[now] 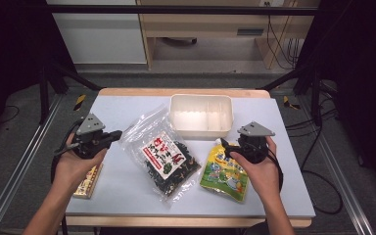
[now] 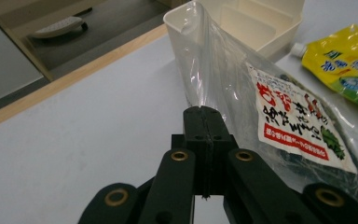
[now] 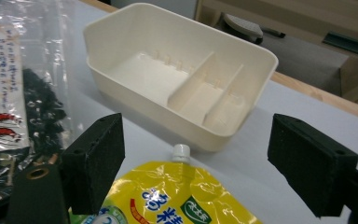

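With our left hand-held gripper (image 2: 207, 122) clamped on the clear plastic seaweed bag (image 1: 162, 155) mid-worktop and the right hand-held gripper (image 3: 193, 163) agape over the yellow spouted pouch (image 3: 170, 198), lifting the bag toward the cream divided plastic tray (image 1: 201, 116) at the far edge seems next

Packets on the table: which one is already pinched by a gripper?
The clear bag of dark dried food: the left gripper is shut on its upper corner. The yellow spout pouch lies free under the open right gripper.

Clear bag (image 1: 160, 152), red-white label; yellow-green pouch (image 1: 225, 172); cream tray (image 1: 201, 131).
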{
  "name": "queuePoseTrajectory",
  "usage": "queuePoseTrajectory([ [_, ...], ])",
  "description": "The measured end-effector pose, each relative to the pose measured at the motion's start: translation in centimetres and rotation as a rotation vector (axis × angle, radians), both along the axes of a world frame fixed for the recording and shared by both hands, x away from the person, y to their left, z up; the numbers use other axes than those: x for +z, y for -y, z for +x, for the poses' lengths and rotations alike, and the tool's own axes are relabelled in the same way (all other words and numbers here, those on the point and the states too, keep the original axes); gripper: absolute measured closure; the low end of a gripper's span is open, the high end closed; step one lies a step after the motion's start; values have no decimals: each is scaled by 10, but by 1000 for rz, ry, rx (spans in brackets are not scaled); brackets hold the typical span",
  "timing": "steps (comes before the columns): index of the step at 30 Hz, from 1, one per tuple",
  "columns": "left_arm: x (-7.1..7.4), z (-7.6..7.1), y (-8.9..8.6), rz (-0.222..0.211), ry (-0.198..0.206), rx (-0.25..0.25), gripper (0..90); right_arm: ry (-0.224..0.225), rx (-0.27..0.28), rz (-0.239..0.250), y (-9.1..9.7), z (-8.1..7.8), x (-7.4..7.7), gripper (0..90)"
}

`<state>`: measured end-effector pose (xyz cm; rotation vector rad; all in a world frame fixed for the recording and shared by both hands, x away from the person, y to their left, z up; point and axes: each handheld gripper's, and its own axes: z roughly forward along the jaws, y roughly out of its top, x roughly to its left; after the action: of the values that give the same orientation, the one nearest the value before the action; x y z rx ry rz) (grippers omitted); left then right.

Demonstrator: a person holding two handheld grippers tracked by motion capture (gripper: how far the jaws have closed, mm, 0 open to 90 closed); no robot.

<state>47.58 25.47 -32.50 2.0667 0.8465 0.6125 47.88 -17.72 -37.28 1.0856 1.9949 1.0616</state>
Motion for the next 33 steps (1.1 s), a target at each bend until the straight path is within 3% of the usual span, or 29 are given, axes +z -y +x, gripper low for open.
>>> queuePoseTrajectory([
  [4,19,9,20,42,29,-50,900,16,63,-43,-9,6,23,190],
  [8,29,15,32,60,41,-78,900,8,104,-77,-12,10,35,181],
  [10,35,20,39,81,46,-92,900,0,136,-110,-14,13,40,179],
  [11,37,22,42,88,49,-94,900,-10,164,-154,-14,17,46,176],
  [21,57,29,67,71,78,-138,900,-32,316,-270,-24,32,73,185],
  [24,62,30,73,70,83,-152,900,-36,351,-282,-28,37,83,185],
  [33,73,23,87,81,106,-197,900,-34,370,-283,-24,45,98,160],
])
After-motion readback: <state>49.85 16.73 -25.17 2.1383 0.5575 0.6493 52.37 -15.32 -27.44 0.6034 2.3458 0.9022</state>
